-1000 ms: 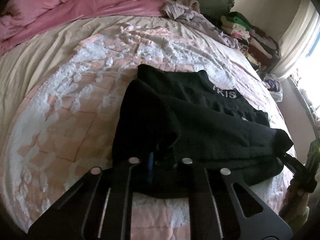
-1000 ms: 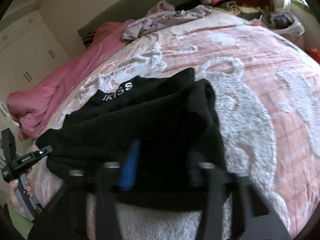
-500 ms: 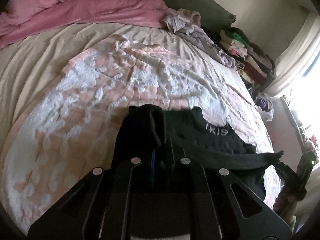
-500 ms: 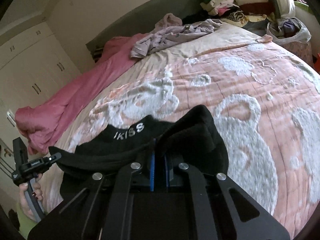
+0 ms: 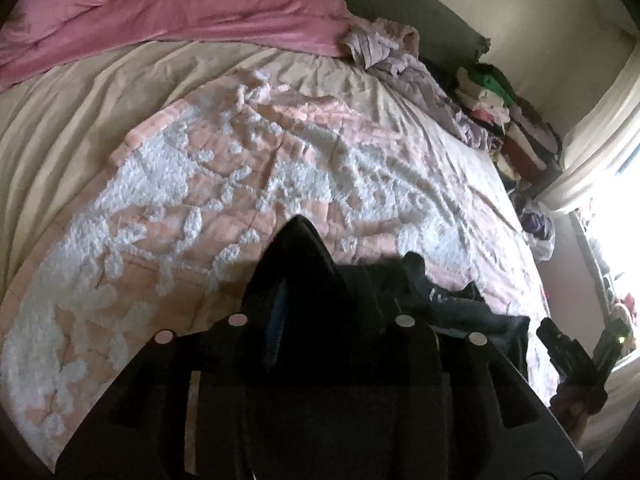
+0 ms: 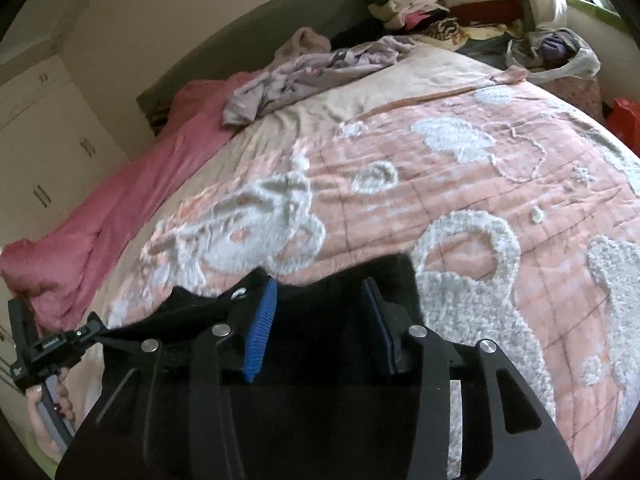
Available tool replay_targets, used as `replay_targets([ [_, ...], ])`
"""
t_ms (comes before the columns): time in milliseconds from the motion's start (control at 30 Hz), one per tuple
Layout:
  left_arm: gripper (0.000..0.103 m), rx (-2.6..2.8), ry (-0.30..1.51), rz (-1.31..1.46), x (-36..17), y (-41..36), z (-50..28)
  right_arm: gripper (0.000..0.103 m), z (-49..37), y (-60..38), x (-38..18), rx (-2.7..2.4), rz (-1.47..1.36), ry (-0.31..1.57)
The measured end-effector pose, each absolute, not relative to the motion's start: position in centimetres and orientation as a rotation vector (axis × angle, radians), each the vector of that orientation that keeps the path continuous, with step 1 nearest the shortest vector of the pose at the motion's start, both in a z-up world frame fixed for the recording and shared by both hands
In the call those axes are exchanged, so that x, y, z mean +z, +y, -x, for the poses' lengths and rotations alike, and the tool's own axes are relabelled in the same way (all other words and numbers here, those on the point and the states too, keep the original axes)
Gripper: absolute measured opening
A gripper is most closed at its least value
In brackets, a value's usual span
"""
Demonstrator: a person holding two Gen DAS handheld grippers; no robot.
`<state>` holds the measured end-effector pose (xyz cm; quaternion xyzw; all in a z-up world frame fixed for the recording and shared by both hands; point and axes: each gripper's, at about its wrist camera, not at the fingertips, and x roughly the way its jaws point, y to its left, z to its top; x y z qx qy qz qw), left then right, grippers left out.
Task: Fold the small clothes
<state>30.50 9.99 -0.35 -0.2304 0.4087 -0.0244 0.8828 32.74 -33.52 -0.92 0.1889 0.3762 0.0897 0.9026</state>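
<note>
The black garment (image 6: 336, 300) at the bed's (image 6: 460, 200) near edge is soft, light, floppy; both the left gripper (image 5: 320, 312) and right gripper (image 6: 320, 312) are opening, seemingly letting go; best pinched at corners

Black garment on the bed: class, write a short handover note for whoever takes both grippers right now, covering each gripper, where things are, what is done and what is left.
Left gripper: jaws opening, black garment bunched between them; whether the pads still press is unclear.
Right gripper: jaws opening, pads clear of the cloth, which lies between them.
The garment lies on the pink quilt at the near edge of the bed, apparently doubled over.
Done: apparently one fold.
Left: check the fold lies flat, fold again if needed, set it aside. A lilac garment lies unfolded at the far side of the bed.
</note>
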Motion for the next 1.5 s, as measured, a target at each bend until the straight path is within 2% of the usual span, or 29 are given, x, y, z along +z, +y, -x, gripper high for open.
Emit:
replay_targets([
  [67,0.035,-0.023,0.825,0.459,0.2,10.3,-30.3,0.044,-32.6,-33.9,-0.8,0.172,-0.382,0.775],
  [133,0.035,-0.017,0.807,0.467,0.5,11.1,-29.9,0.046,-32.2,-34.1,-0.6,0.167,-0.367,0.766],
  [233,0.035,0.013,0.809,0.419,0.4,11.5,-28.8,0.057,-30.9,-34.5,-0.3,0.156,-0.331,0.748],
  [333,0.035,0.034,0.819,0.364,-0.7,11.5,-27.4,0.058,-29.0,-34.6,-0.4,0.132,-0.272,0.73],
  [467,0.035,0.022,0.838,0.327,-2.5,11.2,-25.5,0.067,-26.8,-35.0,-1.6,0.089,-0.222,0.721],
  [833,0.04,-0.017,0.849,0.307,-5.0,10.0,-24.2,0.067,-27.3,-35.6,-3.8,0.075,-0.23,0.782],
  [967,0.038,-0.026,0.848,0.315,-5.4,9.3,-24.3,0.058,-28.1,-35.2,-4.2,0.117,-0.245,0.794],
  [1033,0.026,-0.034,0.836,0.34,-5.6,9.3,-24.2,0.052,-28.4,-34.8,-4.4,0.127,-0.244,0.798],
  [1067,0.02,-0.036,0.828,0.349,-5.7,9.4,-24.2,0.043,-28.8,-34.6,-4.7,0.142,-0.252,0.807],
  [1100,0.009,-0.037,0.823,0.345,-5.7,9.3,-24.2,0.037,-28.9,-34.5,-4.9,0.149,-0.257,0.813],
  [1133,0.006,-0.038,0.82,0.335,-5.7,9.1,-24.2,0.02,-29.1,-34.3,-5.2,0.162,-0.255,0.822],
  [1167,0.005,-0.032,0.815,0.32,-5.6,8.9,-24.1,0.014,-29.1,-34.1,-5.2,0.177,-0.251,0.822],
  [1267,0.003,-0.025,0.784,0.284,-4.7,8.7,-23.6,0.008,-28.6,-33.8,-4.5,0.175,-0.225,0.785],
  [1367,0.003,-0.023,0.78,0.288,-4.3,9.2,-23.6,0.007,-28.0,-33.8,-3.3,0.14,-0.179,0.735],
  [1500,0.004,-0.007,0.829,0.277,-5.9,9.1,-24.2,0.007,-28.6,-34.2,-4.5,0.076,-0.146,0.792],
])
